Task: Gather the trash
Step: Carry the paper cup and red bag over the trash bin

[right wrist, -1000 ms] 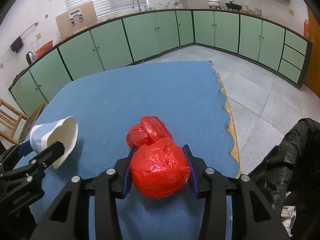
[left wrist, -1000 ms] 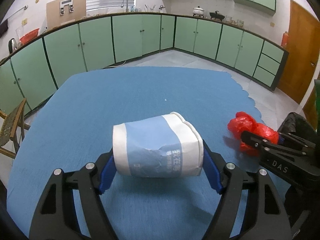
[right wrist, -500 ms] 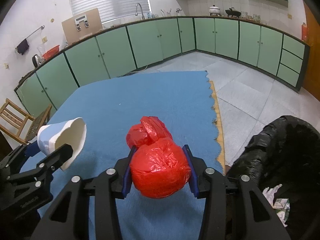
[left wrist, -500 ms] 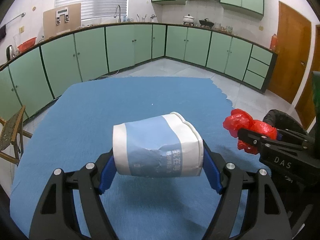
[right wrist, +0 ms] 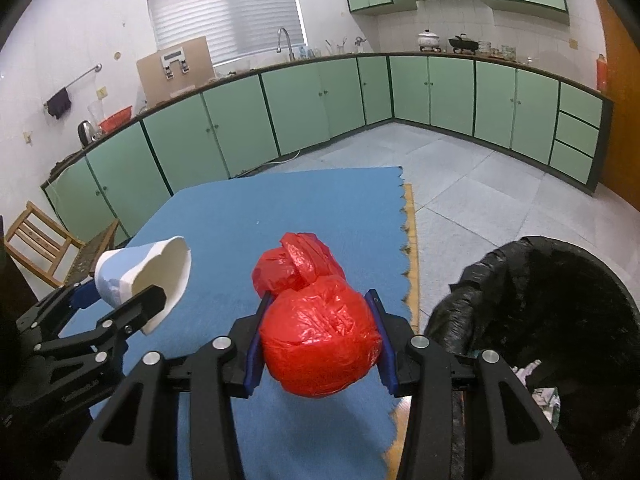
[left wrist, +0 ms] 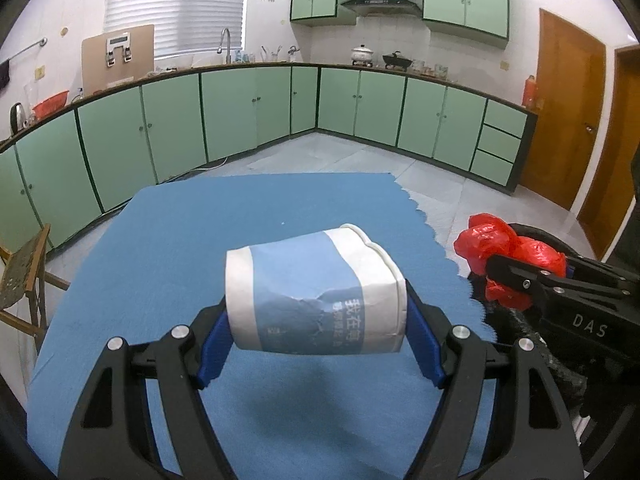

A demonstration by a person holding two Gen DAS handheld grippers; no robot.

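Left wrist view: I am looking past my left gripper, whose blue pads are pressing both sides of a paper cup.
Paper cup: it is lying sideways between the jaws, mouth pointing right, hanging above the blue mat near its near edge.
Blue mat: it is covering the table, with a scalloped right edge.
Right wrist view: I am seeing my right gripper clamping a red plastic bag between its pads.
Red plastic bag: it is bunched into a ball, hanging over the mat's near right corner.
Bin: a black-lined trash bin is standing on the floor just beyond the mat's right edge, holding some scraps.
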